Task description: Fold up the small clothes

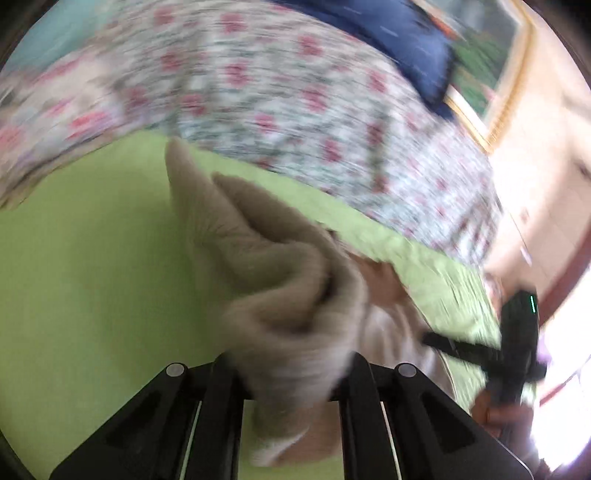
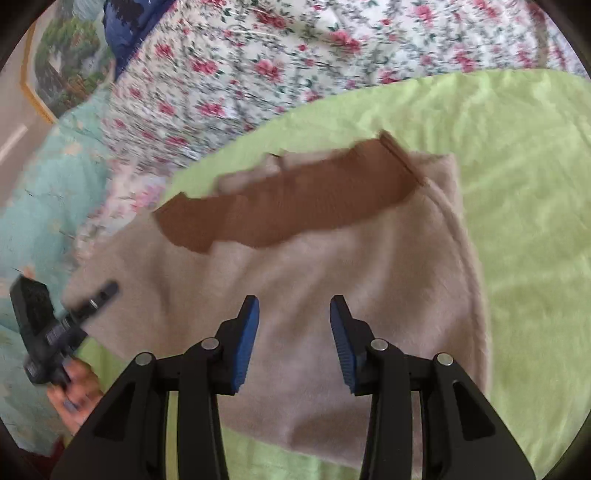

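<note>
A small beige fuzzy garment [image 2: 332, 288] with a brown waistband [image 2: 288, 206] lies on a lime green sheet [image 2: 524, 184]. My right gripper [image 2: 294, 332] is open above the garment's middle, blue pads apart and empty. In the left wrist view, which is motion-blurred, my left gripper [image 1: 291, 373] has a bunched fold of the beige garment [image 1: 280, 280] between its fingers and lifts it off the green sheet [image 1: 92, 277]. The left gripper [image 2: 88, 302] also shows at the left edge of the right wrist view, at the garment's edge. The right gripper [image 1: 517, 350] shows at the right of the left wrist view.
A floral quilt [image 2: 258, 74] lies behind the green sheet, with a navy pillow [image 2: 125, 29] and a teal blanket [image 2: 40, 192] at the left. A framed picture [image 2: 62, 70] leans at the far left. The sheet's edge [image 1: 424, 258] runs diagonally.
</note>
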